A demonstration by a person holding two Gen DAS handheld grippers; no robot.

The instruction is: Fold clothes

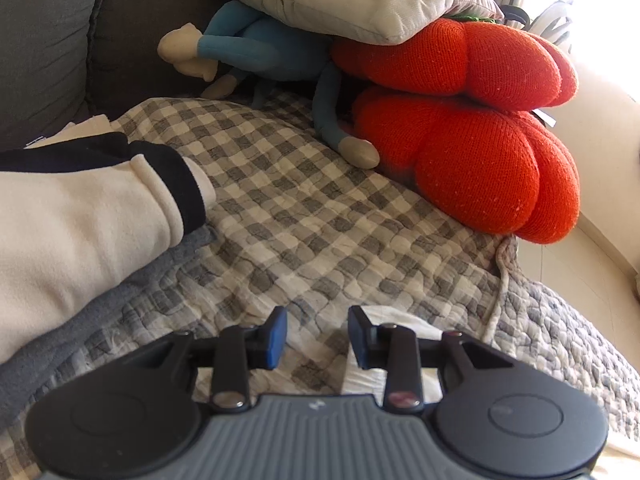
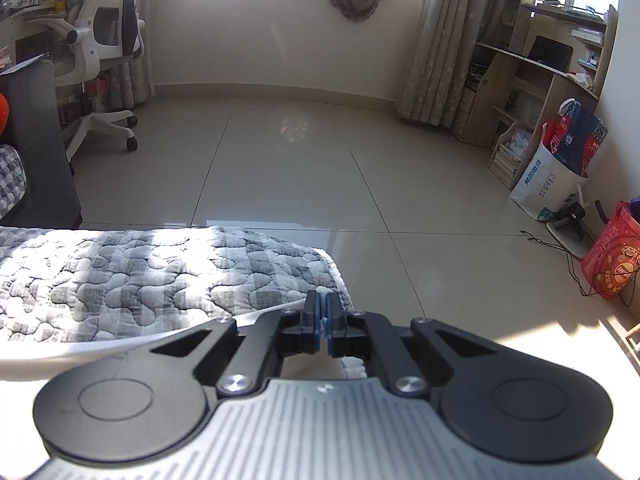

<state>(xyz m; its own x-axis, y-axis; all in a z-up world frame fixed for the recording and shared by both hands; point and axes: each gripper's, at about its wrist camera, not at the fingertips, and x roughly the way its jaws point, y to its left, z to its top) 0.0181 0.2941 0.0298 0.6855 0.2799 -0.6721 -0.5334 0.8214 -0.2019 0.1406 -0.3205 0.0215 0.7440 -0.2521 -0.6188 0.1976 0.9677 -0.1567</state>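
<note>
My left gripper (image 1: pixel 318 334) is parted, nothing between the pads, hovering over the checked quilt (image 1: pixel 304 216); white cloth (image 1: pixel 384 360) shows just under its right finger. My right gripper (image 2: pixel 323 322) is closed, pinching a thin sliver of the white cloth (image 2: pixel 132 346), whose edge runs leftward across the quilt (image 2: pixel 160 276). A cream sleeve with black cuff (image 1: pixel 100 216) lies left, cuff pointing right toward the orange cushions (image 1: pixel 480 120).
</note>
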